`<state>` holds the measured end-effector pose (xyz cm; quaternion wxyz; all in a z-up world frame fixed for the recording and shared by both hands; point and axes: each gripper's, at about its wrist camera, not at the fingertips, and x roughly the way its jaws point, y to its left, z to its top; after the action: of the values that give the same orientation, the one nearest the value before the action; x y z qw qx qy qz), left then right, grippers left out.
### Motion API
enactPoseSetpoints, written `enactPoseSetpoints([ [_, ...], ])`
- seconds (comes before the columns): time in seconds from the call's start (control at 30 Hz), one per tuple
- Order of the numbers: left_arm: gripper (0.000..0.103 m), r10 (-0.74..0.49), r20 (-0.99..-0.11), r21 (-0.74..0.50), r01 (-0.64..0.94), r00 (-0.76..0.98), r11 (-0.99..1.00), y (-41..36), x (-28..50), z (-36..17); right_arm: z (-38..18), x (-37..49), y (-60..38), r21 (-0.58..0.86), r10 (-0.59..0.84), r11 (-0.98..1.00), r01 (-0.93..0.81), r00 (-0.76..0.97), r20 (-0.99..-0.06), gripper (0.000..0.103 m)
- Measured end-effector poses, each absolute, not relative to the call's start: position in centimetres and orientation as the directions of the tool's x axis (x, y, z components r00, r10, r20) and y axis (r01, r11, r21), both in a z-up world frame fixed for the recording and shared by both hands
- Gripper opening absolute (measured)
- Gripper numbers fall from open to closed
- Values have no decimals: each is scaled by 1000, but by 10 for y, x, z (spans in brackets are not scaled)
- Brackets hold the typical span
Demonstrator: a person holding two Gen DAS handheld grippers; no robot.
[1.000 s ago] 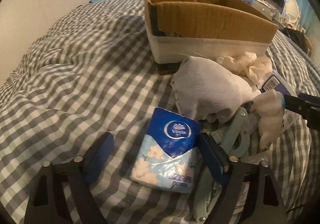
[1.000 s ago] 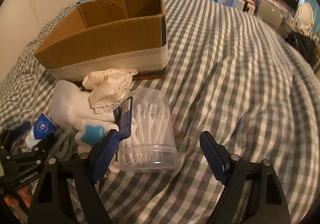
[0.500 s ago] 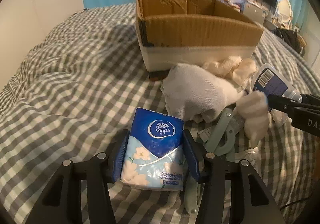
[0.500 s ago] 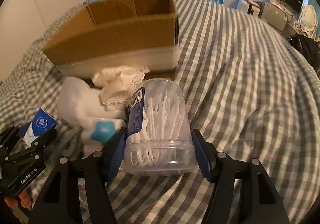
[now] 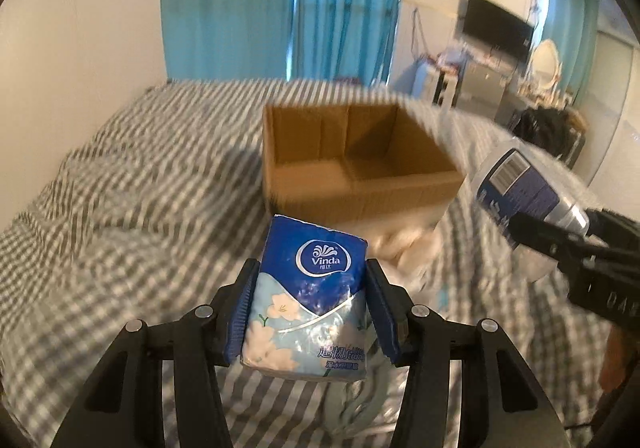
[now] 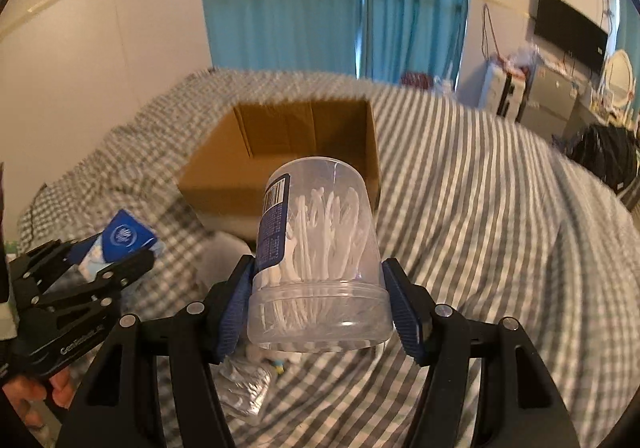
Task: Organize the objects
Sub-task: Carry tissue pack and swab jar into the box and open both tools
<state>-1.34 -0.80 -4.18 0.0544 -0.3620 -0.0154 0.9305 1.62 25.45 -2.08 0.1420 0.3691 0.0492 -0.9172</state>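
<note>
My left gripper (image 5: 310, 308) is shut on a blue and white tissue pack (image 5: 310, 296), held up above the checked bed. The right gripper (image 6: 318, 296) is shut on a clear plastic jar of white floss picks (image 6: 320, 268), also lifted off the bed. An open brown cardboard box (image 5: 352, 164) sits beyond both, its inside bare as far as I see. In the left wrist view the jar (image 5: 524, 188) and the right gripper (image 5: 568, 248) show at the right edge. The right wrist view has the left gripper (image 6: 96, 268) with the tissue pack (image 6: 120, 240) at its left.
The grey checked bedspread (image 6: 480, 208) covers the whole bed. White cloth and other small items (image 5: 404, 244) lie in front of the box, blurred. Blue curtains (image 5: 280, 0), a wall screen (image 5: 498, 28) and furniture stand behind. A person's fingers (image 6: 36, 392) show at the lower left.
Both grippers closed from open, the left on the tissue pack and the right on the jar. Both then rose off the bed, so the box's inside now shows.
</note>
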Motion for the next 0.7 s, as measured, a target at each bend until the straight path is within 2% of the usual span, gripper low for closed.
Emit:
enactPoseSetpoints([
  [0.2, 53, 149, -585, -89, -120, -797, -989, -3, -38, 17, 33, 5, 245, -2, -257, -944, 331, -737, -626, 63],
  [0.37, 53, 163, -547, -74, -146, -821, -987, 7, -70, 44, 67, -22, 240, -1, -281, -938, 348, -760, -586, 63],
  [0.7, 53, 140, -539, -35, -144, -830, -989, 17, -162, 50, 79, -107, 222, -10, -278, -939, 342, -780, -561, 63],
])
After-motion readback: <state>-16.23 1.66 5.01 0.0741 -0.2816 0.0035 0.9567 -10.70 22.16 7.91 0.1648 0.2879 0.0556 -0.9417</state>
